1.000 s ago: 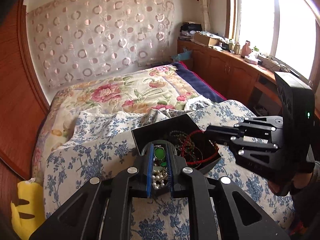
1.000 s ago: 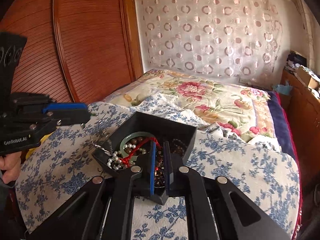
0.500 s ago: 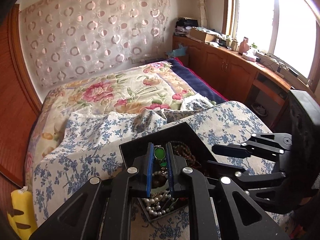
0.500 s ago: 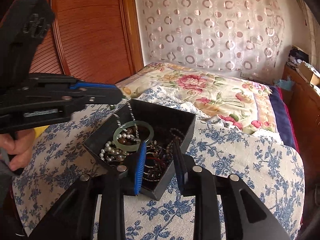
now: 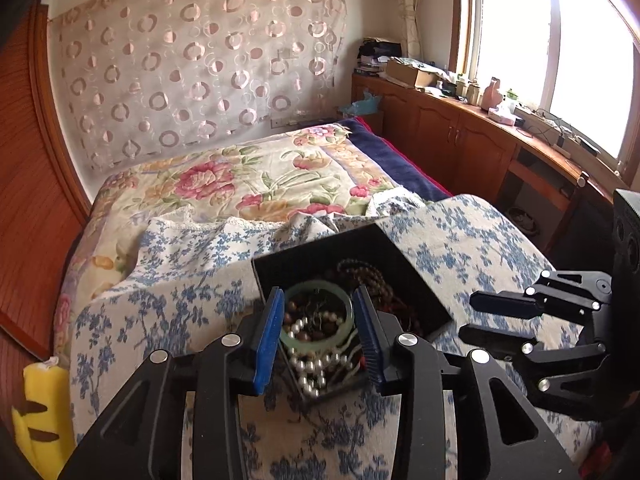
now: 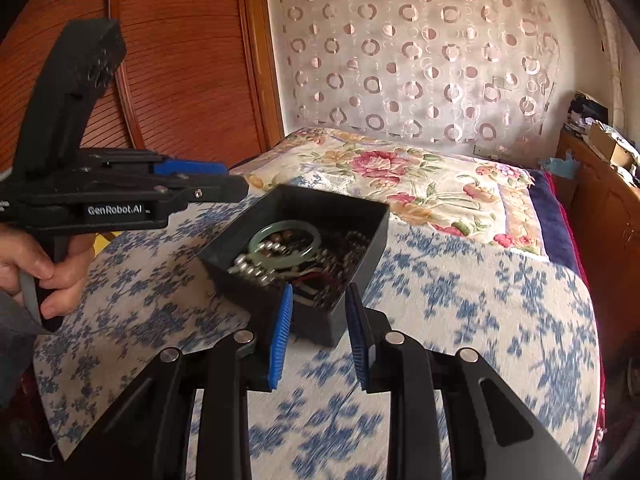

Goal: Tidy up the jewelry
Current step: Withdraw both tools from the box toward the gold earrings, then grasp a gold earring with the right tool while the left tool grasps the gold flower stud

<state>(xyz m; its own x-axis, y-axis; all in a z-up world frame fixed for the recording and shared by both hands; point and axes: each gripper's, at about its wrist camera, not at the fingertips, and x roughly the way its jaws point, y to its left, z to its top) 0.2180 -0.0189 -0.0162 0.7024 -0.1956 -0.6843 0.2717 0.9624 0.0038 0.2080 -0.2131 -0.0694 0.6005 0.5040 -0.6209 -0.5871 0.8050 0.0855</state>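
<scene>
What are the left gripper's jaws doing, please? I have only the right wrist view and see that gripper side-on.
Observer: In its own camera, the left gripper has its jaws wide open and holds nothing.
Operator: Thank you. What is it aimed at?
Observer: The green bangle in the black box shows framed between those open jaws, with pearls lying across it.
Operator: Is there anything to the right of the bed that I am missing?
Observer: Yes, a large bright window runs along that wall, and it is out of your frame.
</scene>
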